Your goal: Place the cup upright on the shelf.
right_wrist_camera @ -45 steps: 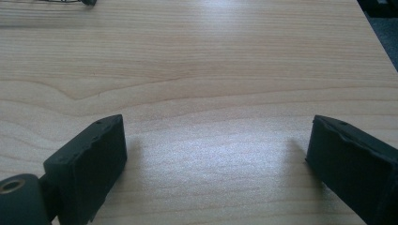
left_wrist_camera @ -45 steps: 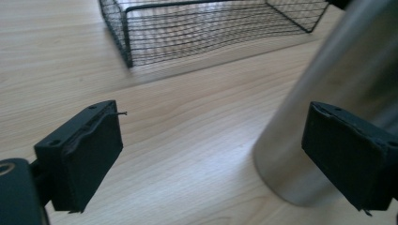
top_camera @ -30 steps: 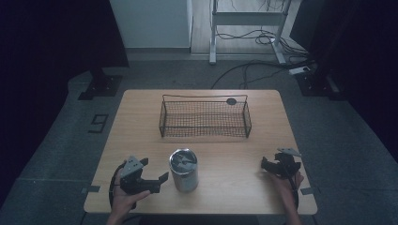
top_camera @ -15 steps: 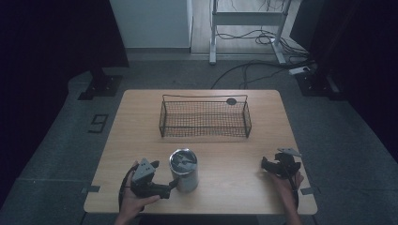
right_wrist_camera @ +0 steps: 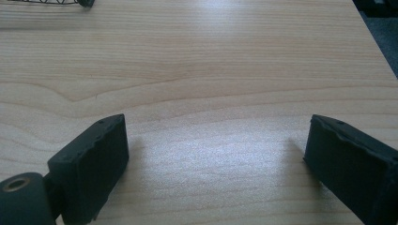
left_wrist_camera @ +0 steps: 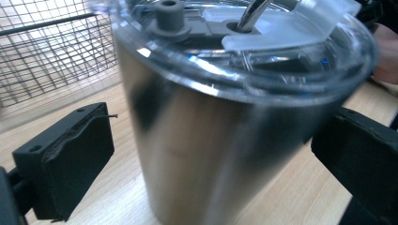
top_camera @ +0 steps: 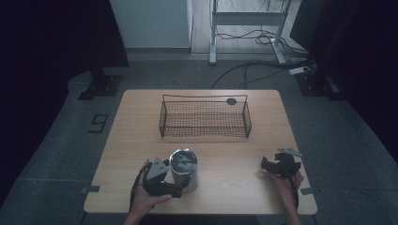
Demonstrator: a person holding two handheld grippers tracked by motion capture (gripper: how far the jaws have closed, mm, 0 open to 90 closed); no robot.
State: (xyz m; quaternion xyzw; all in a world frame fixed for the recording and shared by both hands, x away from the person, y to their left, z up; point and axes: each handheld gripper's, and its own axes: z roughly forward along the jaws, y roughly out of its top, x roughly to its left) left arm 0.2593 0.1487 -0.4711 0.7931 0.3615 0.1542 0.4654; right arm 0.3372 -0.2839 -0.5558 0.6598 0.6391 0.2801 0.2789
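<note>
A steel tumbler [top_camera: 183,170] with a clear plastic lid stands upright on the wooden counter [top_camera: 234,154], near its front edge and a little left of centre. The left hand-held gripper [top_camera: 180,186] is brought up against the tumbler from the left side, held in the person's left hand [top_camera: 145,199]. In the left gripper view the tumbler [left_wrist_camera: 225,136] sits between the two black jaws, which are spread wide on either side of it; a strip of bare wood shows between the left jaw and the tumbler's wall, and on the right the jaw stands close to the wall, though contact there cannot be made out, so the jaws are parted and not clamped on it. The clear lid [left_wrist_camera: 244,37] carries a grey stopper and a metal straw rising through a slot. A wire basket [top_camera: 204,117] stands farther back on the counter, well apart from the tumbler, with a small dark round object [top_camera: 231,101] at its far right rim. The right hand-held gripper [top_camera: 265,165] rests low near the counter's front right edge in the person's right hand [top_camera: 284,180], well apart from the tumbler. In the right gripper view its jaws are spread wide over bare wood [right_wrist_camera: 211,93], with nothing between them.
</note>
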